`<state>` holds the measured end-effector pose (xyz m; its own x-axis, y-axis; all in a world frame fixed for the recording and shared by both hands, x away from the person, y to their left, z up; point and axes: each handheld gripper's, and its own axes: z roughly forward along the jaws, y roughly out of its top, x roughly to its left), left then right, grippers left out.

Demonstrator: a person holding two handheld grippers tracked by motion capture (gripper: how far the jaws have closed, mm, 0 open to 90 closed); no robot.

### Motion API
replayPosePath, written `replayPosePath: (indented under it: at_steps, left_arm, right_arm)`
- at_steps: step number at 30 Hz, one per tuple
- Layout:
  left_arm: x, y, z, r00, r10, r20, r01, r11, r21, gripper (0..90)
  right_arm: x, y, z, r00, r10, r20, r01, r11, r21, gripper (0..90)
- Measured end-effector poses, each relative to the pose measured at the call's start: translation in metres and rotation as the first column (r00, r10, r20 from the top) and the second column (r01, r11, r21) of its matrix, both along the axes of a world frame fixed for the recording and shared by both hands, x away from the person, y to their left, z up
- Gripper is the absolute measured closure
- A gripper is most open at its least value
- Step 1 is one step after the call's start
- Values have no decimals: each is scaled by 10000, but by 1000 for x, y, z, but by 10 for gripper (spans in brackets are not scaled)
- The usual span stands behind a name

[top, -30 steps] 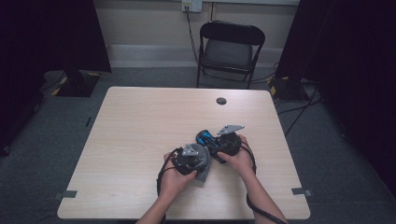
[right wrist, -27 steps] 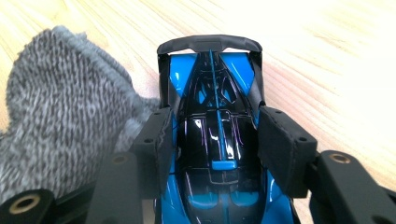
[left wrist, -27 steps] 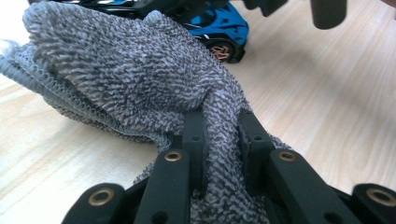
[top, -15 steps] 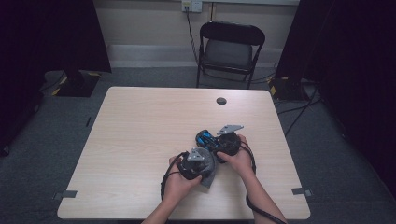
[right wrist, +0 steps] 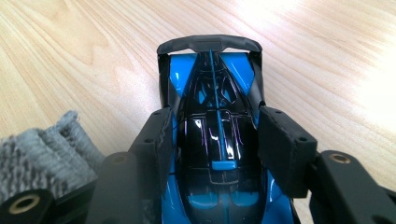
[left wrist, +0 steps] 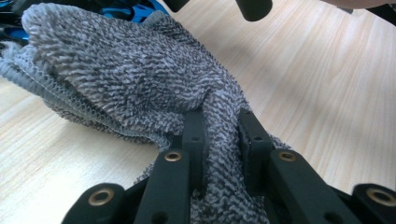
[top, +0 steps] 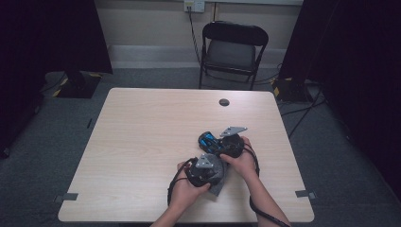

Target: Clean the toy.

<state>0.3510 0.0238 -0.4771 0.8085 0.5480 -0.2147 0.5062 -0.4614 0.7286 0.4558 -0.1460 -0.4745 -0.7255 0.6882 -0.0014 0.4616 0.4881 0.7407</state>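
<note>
While we keep both hands low over the near half of the wooden table [top: 142, 142], our left gripper [left wrist: 219, 140] is clamped on a fold of grey terry cloth [left wrist: 121, 79]; the fabric runs up between its two black jaws and bunches into a thick wad just beyond their tips, resting on the tabletop. Our right gripper [right wrist: 212, 140] grasps a blue and black toy race car [right wrist: 212, 107] by its flanks, one pad against each side, with the rear wing sticking out past the jaw tips. From that gripper's camera, the cloth lies just beside its left jaw. From above, the car sits just ahead of the left gripper, the two tools close together. We see no containers here.
</note>
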Motion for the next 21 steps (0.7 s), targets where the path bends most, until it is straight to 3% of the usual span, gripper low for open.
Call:
replayPosePath:
  at_steps: [11,15,21]
  left_arm:
    - [-12,-6,-1,9988,-483,17,483,9987,-180,762]
    - [-14,-8,0,9974,-714,-112,711,9972,-215,762]
    - [-22,-13,5,9932,-1162,10,1162,9929,-250,761]
  right_arm:
    - [0,0,0,10000,7,13,-7,10000,8,463]
    - [0,0,0,10000,10,20,-10,10000,4,463]
    - [0,0,0,10000,19,2,-19,10000,-22,463]
